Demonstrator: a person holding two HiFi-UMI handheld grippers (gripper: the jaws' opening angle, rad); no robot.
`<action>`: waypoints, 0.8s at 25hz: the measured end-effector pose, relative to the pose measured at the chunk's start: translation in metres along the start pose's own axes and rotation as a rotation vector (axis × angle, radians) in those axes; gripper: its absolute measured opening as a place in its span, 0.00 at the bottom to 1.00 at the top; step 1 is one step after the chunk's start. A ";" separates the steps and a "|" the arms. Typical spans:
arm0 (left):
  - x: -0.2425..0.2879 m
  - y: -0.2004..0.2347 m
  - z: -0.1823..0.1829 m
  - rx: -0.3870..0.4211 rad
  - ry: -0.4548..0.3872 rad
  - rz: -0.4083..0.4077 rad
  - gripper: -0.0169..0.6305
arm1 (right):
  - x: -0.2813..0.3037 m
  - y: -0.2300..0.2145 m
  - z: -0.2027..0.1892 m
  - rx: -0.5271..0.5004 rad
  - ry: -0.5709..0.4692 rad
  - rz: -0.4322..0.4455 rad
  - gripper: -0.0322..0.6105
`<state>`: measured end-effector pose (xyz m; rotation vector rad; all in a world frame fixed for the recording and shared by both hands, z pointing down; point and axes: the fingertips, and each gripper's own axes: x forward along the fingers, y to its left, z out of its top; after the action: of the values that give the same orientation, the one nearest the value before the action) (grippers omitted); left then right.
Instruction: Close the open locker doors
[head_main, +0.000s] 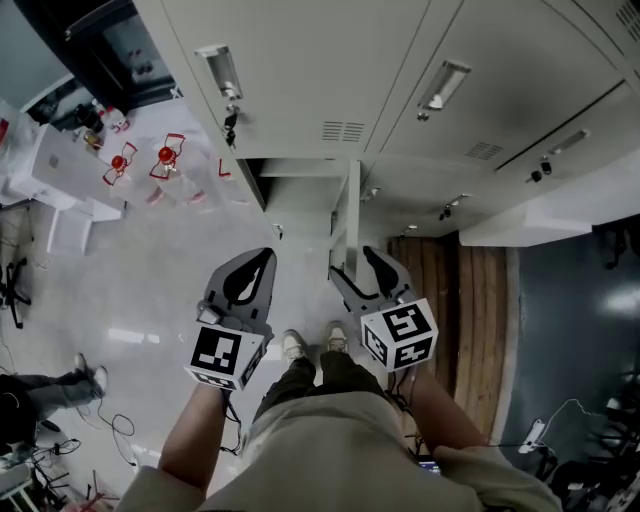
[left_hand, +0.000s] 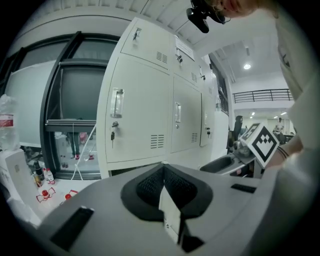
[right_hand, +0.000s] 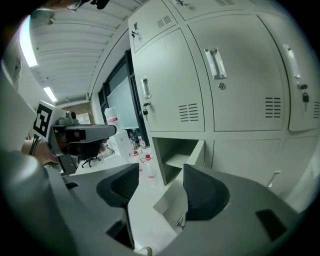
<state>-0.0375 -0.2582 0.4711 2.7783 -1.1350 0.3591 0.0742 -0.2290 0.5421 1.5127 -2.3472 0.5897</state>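
Here, the pale grey metal locker door (head_main: 352, 208) stood swung out edge-on from the low open compartment (head_main: 300, 185), with bare glossy floor (head_main: 150, 290) to its left. The right gripper (head_main: 352, 264), jaws spread wide and empty, hung just short of the door's free edge. The left gripper (head_main: 266, 254), jaws pressed together, hung left of the door.
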 end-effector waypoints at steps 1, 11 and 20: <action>0.004 -0.002 -0.009 0.002 0.013 -0.009 0.04 | 0.003 -0.001 -0.008 0.009 0.011 -0.005 0.49; 0.020 -0.006 -0.086 -0.053 0.120 -0.054 0.04 | 0.031 -0.016 -0.068 0.107 0.056 -0.054 0.48; 0.016 0.011 -0.091 -0.061 0.114 -0.031 0.04 | 0.042 -0.006 -0.072 0.101 0.091 -0.018 0.43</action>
<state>-0.0501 -0.2584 0.5631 2.6818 -1.0573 0.4655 0.0640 -0.2299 0.6248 1.5143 -2.2640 0.7661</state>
